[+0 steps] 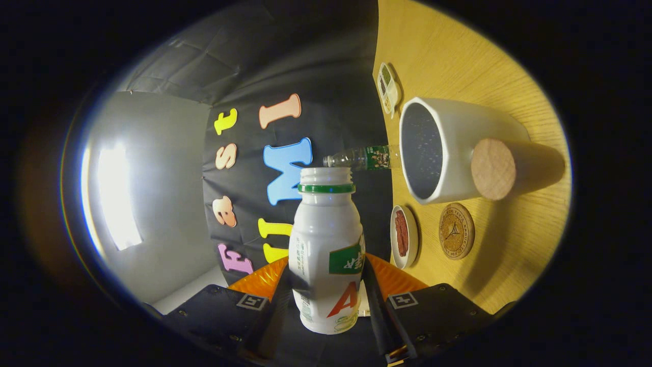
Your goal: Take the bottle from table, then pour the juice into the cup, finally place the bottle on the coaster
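The gripper [328, 300] is clenched on a white bottle [326, 255] at the lower middle of the frame, one finger pressed against each side of the bottle's lower body. The bottle has a green ring under its open, uncapped neck and a green label with a red letter below it. The whole view is rolled sideways, so the wooden tabletop [448, 56] stands along the right side of the frame and the dark cloth wall fills the middle.

To the upper right of the bottle's mouth, a white cup [448, 153] stands on the tabletop with its opening turned toward the bottle; its inside looks dark and speckled. A round cork-coloured disc [493, 168] sits on the cup's side. Below the cup, a round cork coaster [456, 231] lies flat on the tabletop, and just to its left is a small white dish [404, 237] holding something reddish-brown. A small clear bottle [359, 158] with a green label stands left of the cup's rim. Above the cup is a small white device [387, 87].
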Action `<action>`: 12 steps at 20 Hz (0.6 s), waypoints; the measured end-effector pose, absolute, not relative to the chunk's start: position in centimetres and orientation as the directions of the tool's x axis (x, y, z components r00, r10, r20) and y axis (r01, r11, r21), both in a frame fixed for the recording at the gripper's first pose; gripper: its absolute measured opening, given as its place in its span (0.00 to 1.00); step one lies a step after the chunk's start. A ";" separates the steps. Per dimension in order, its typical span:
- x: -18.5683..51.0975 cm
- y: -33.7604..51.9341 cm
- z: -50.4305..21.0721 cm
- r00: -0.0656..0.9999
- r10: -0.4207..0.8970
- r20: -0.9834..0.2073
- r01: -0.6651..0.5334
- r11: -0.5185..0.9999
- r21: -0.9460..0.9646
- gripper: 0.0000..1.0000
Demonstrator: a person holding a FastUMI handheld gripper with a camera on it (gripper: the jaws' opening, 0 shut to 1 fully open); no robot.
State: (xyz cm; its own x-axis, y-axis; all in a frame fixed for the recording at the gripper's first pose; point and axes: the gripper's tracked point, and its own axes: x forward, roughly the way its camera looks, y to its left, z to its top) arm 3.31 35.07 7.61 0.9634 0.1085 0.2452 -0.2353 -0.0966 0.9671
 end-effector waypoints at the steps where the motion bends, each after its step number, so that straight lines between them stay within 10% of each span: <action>1: 3.4 35.1 7.7 0.963 0.104 0.249 -0.238 -0.109 0.965 0.71; 12: 3.4 35.4 7.6 0.962 0.103 0.255 -0.240 -0.137 0.961 0.71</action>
State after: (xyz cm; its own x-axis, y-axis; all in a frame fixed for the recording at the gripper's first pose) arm 3.39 35.37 7.59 0.9615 0.1033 0.2545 -0.2397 -0.1371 0.9611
